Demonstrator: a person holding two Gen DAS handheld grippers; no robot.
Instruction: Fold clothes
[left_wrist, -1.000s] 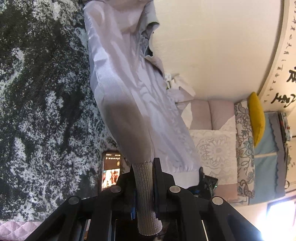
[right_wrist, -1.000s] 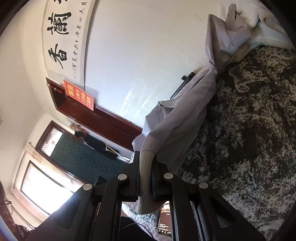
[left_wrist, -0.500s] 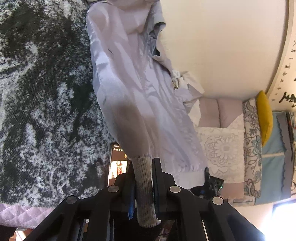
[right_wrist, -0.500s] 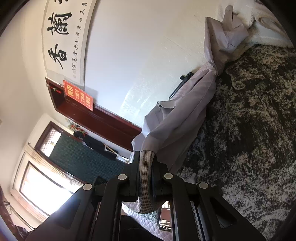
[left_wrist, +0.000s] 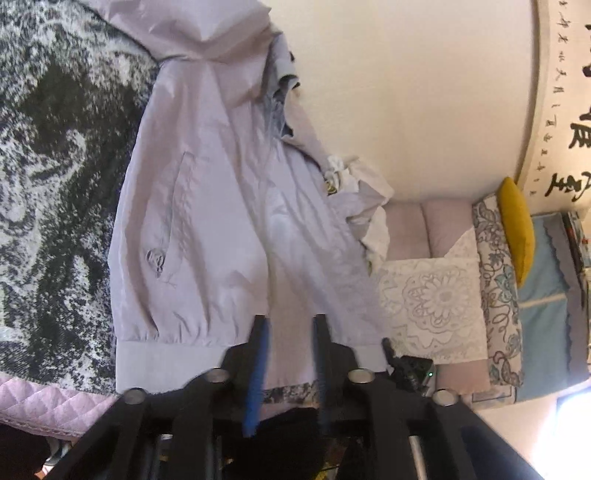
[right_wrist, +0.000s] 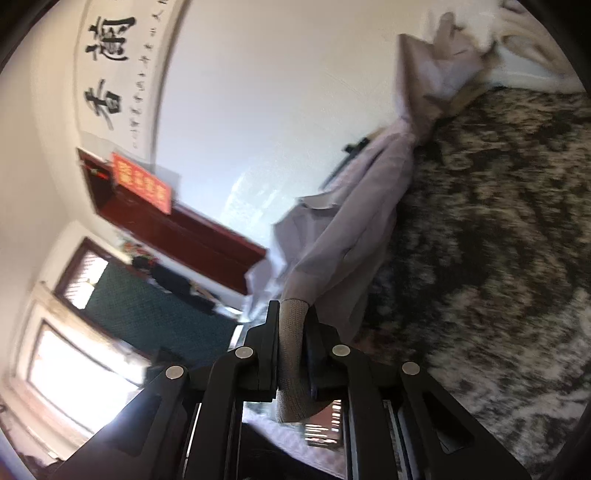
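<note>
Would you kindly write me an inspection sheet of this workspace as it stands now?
Surface: black-and-white patterned blanket; a quilted lilac cover shows at its edge.
Job's things: lilac jacket spread on the blanket; its ribbed cuff is held.
Clutter: phone partly visible below the right gripper; white cloth beside the jacket.
Grippers: left gripper open, nothing between its fingers; right gripper shut on the cuff.
Cables: nothing seen.
Surroundings: calligraphy scroll, yellow cushion, floral bedding, bright window.

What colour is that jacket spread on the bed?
Pale lilac jacket, with a plain ribbed hem; clearest in the left wrist view.
</note>
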